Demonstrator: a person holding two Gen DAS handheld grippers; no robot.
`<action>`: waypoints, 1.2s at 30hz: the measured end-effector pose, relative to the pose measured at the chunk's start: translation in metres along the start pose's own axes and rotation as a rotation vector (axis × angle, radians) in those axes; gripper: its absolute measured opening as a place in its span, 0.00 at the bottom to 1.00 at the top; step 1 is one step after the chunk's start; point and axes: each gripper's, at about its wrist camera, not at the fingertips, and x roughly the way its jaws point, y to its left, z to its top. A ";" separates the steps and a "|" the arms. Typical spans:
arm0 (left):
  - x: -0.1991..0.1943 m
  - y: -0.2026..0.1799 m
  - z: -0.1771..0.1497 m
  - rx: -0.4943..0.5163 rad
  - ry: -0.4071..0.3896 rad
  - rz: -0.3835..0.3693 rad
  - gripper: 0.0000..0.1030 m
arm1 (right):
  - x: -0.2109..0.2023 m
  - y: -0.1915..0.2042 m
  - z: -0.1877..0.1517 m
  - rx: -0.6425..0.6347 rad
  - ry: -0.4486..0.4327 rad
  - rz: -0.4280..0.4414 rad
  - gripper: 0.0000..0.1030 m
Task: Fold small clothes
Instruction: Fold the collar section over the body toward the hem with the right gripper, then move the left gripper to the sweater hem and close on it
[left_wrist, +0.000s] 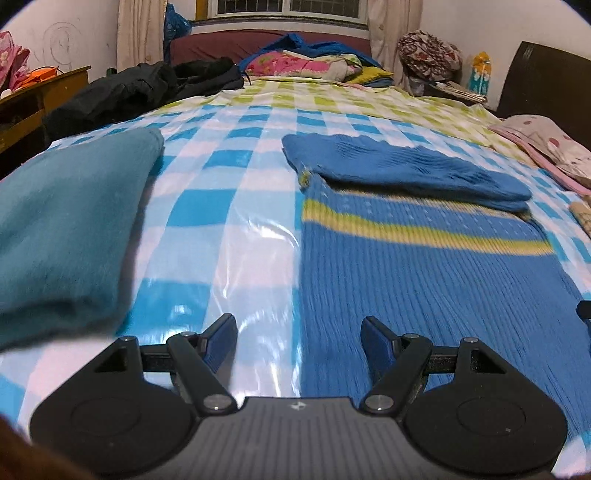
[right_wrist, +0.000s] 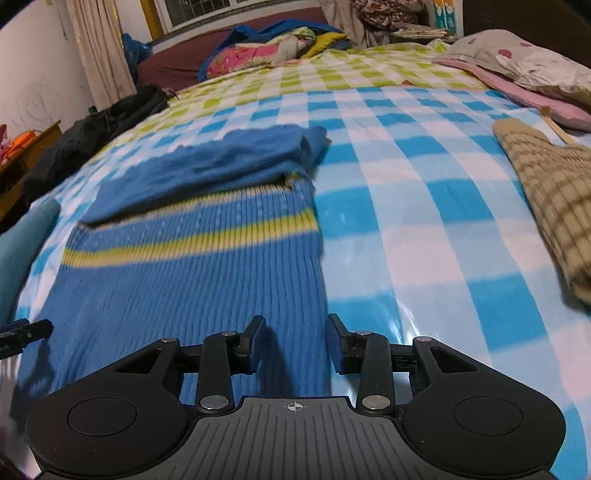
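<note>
A blue knitted sweater (left_wrist: 424, 280) (right_wrist: 192, 288) with a yellow stripe lies flat on the checked bed cover (left_wrist: 229, 206) (right_wrist: 406, 206). Its sleeves (left_wrist: 406, 166) (right_wrist: 207, 166) are folded across the upper part. My left gripper (left_wrist: 299, 325) hovers open over the sweater's left edge, one finger above the cover and one above the knit, with nothing between them. My right gripper (right_wrist: 296, 321) is open over the sweater's right edge near the hem, its pads clear of the fabric. A tip of the left gripper shows at the left edge of the right wrist view.
A folded teal garment (left_wrist: 62, 229) lies left of the sweater. A beige checked garment (right_wrist: 554, 199) lies to the right, with a pillow (right_wrist: 524, 62) behind it. Dark clothes (left_wrist: 140, 88) and colourful bedding (left_wrist: 306, 62) are piled at the far end of the bed.
</note>
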 end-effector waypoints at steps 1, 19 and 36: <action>-0.003 -0.001 -0.003 0.002 0.003 -0.006 0.77 | -0.004 -0.002 -0.005 0.004 0.002 -0.002 0.35; -0.029 -0.003 -0.027 -0.007 0.030 -0.029 0.77 | -0.044 -0.009 -0.047 0.029 0.078 0.027 0.35; -0.033 0.005 -0.027 -0.101 0.044 -0.133 0.31 | -0.048 -0.012 -0.053 0.081 0.090 0.082 0.36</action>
